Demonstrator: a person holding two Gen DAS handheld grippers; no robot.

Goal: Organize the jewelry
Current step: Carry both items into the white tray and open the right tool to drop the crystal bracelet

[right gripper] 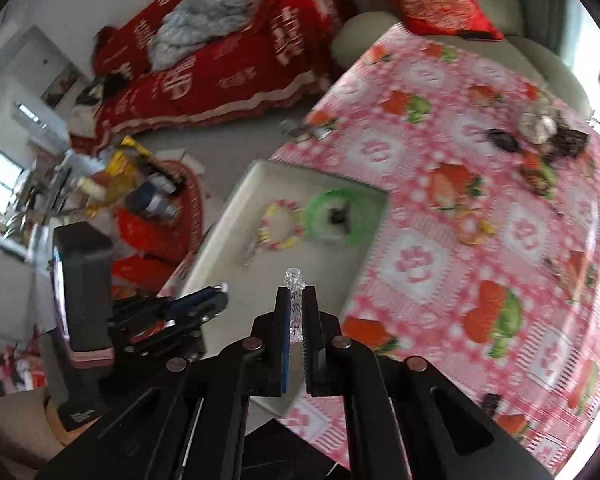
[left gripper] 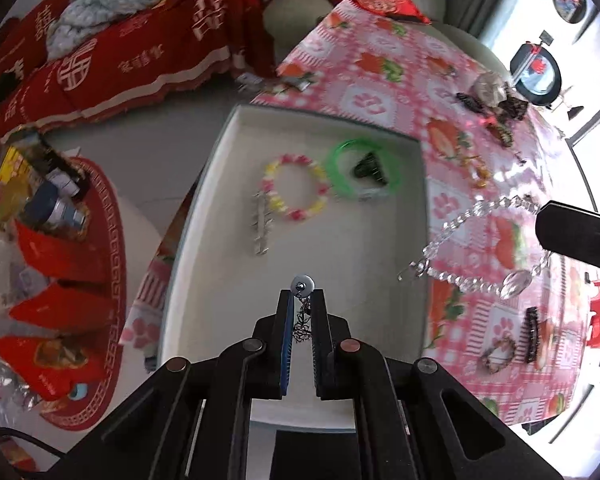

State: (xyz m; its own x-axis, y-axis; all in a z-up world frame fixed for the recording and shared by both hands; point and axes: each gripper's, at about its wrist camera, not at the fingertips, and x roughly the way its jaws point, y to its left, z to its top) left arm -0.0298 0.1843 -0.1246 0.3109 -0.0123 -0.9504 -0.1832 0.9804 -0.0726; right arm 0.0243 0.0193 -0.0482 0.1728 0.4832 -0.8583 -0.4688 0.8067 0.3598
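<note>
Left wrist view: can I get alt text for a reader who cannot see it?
The left hand-held gripper is shut on a small metal chain with a round disc, above a shallow white tray. The tray holds a pink and yellow bead bracelet, a green bangle and a silver hair clip. At right, a clear crystal necklace hangs over the pink tablecloth.

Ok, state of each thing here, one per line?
Left tongs: shut on a silver pendant.
Right tongs: shut on the crystal necklace, which hangs.
White tray: holds jewelry.
Beaded bracelet: flat in tray.
Green bangle: flat, around a dark clip.
</note>
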